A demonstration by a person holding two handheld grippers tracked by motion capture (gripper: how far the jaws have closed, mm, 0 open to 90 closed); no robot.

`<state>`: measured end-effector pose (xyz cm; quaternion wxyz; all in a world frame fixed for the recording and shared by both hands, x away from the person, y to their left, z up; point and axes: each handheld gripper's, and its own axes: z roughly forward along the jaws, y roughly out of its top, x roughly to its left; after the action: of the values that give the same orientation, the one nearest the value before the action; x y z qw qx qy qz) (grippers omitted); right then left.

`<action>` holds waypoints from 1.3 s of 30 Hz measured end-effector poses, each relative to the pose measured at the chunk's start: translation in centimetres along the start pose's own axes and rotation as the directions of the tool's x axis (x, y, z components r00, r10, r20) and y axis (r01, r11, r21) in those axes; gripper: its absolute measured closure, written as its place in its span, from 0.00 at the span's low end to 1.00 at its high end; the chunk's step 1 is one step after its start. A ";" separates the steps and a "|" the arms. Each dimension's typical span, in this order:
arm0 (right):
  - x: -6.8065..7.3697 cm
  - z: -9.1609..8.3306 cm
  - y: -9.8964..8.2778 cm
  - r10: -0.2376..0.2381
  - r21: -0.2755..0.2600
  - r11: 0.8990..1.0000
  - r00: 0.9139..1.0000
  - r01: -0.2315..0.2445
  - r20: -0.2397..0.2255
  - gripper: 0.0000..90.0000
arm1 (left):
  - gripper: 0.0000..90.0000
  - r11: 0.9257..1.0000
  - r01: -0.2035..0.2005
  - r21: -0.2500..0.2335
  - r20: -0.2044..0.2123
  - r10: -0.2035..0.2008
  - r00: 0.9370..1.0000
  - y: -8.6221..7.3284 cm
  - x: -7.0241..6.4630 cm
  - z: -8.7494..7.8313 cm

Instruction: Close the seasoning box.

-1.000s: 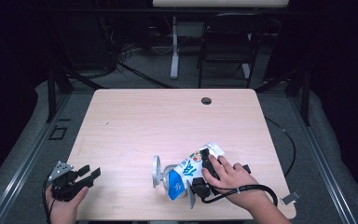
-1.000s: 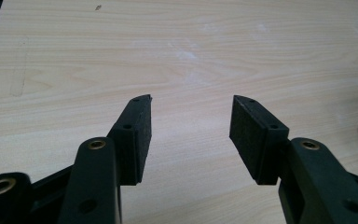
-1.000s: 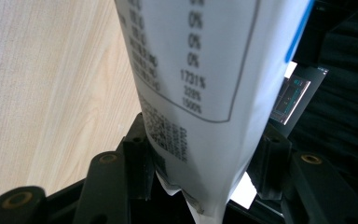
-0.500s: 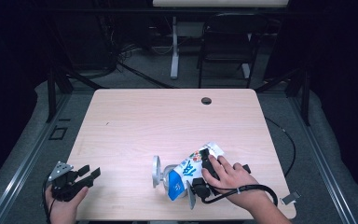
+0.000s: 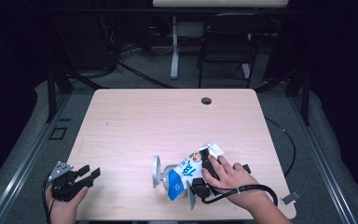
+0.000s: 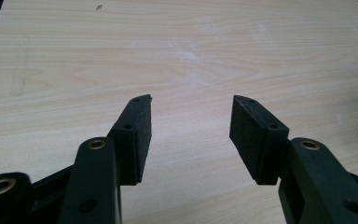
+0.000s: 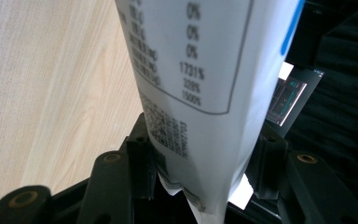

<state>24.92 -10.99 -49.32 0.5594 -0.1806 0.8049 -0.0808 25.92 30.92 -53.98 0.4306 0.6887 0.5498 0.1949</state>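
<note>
A blue and white printed pouch [image 5: 185,171] lies tilted near the table's front edge, right of centre. My right gripper [image 5: 196,173] is closed on its lower end, with a hand wrapped over the gripper. In the right gripper view the pouch [image 7: 191,70], showing a printed nutrition table, rises between the two black jaws of the right gripper [image 7: 200,140], and both pads press on its sides. My left gripper [image 5: 89,171] rests at the table's front left corner. Its jaws [image 6: 191,126] stand wide apart over bare wood, with nothing between them.
The light wooden table [image 5: 168,121] has a dark cable hole [image 5: 206,100] near its far edge. Two silvery round discs [image 5: 156,170] stand beside the pouch. A black cable [image 5: 242,191] loops from the right gripper. A chair [image 5: 226,46] stands behind the table.
</note>
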 end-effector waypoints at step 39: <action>-0.2 -0.2 0.0 -0.030 0.002 1.000 0.999 0.030 0.017 0.62 | 0.55 1.000 0.005 0.002 -0.003 -0.005 1.000 -0.1 0.2 0.0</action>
<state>24.78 -10.90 -49.11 0.5650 -0.1926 0.7974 -0.0882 25.94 31.07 -54.06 0.4296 0.6876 0.5522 0.1944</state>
